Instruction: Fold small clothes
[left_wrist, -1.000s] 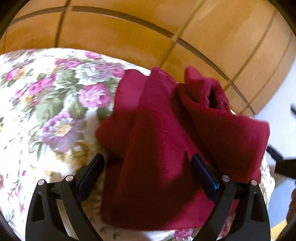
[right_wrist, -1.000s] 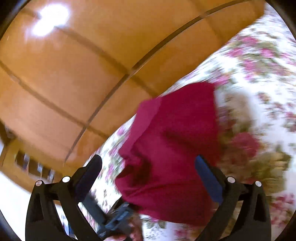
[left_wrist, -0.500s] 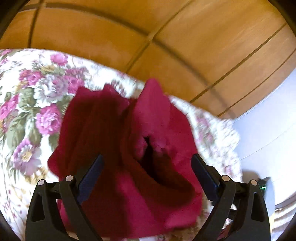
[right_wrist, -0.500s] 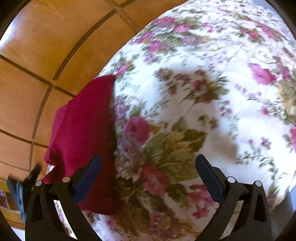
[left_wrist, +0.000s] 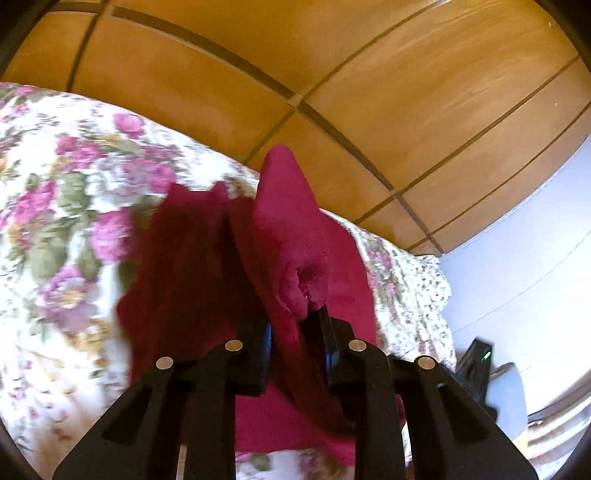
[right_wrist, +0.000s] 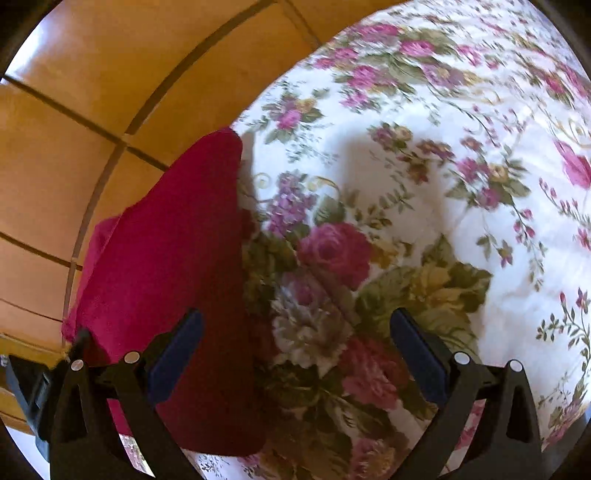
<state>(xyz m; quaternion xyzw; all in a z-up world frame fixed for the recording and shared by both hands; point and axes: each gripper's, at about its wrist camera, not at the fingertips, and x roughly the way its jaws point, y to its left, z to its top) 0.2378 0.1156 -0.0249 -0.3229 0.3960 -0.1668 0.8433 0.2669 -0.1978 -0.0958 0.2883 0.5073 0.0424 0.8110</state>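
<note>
A dark red fleece garment (left_wrist: 207, 266) lies bunched on the floral bedspread (left_wrist: 55, 206) near the bed's edge. My left gripper (left_wrist: 297, 332) is shut on a raised fold of the red garment and holds it pinched between its pads. In the right wrist view the same garment (right_wrist: 170, 280) lies to the left, its straight edge running down the frame. My right gripper (right_wrist: 295, 350) is open and empty, its left finger (right_wrist: 177, 347) over the garment's edge and its right finger (right_wrist: 417, 354) over bare bedspread (right_wrist: 424, 166).
A wooden panelled wall (left_wrist: 332, 74) runs behind the bed. A pale wall and a dark device with a green light (left_wrist: 480, 358) sit at the far right of the left wrist view. The floral bedspread stretches wide to the right in the right wrist view.
My left gripper has closed on a fold of the red garment; it was open before. My right gripper swung away to the right, off the garment, and stays open.
</note>
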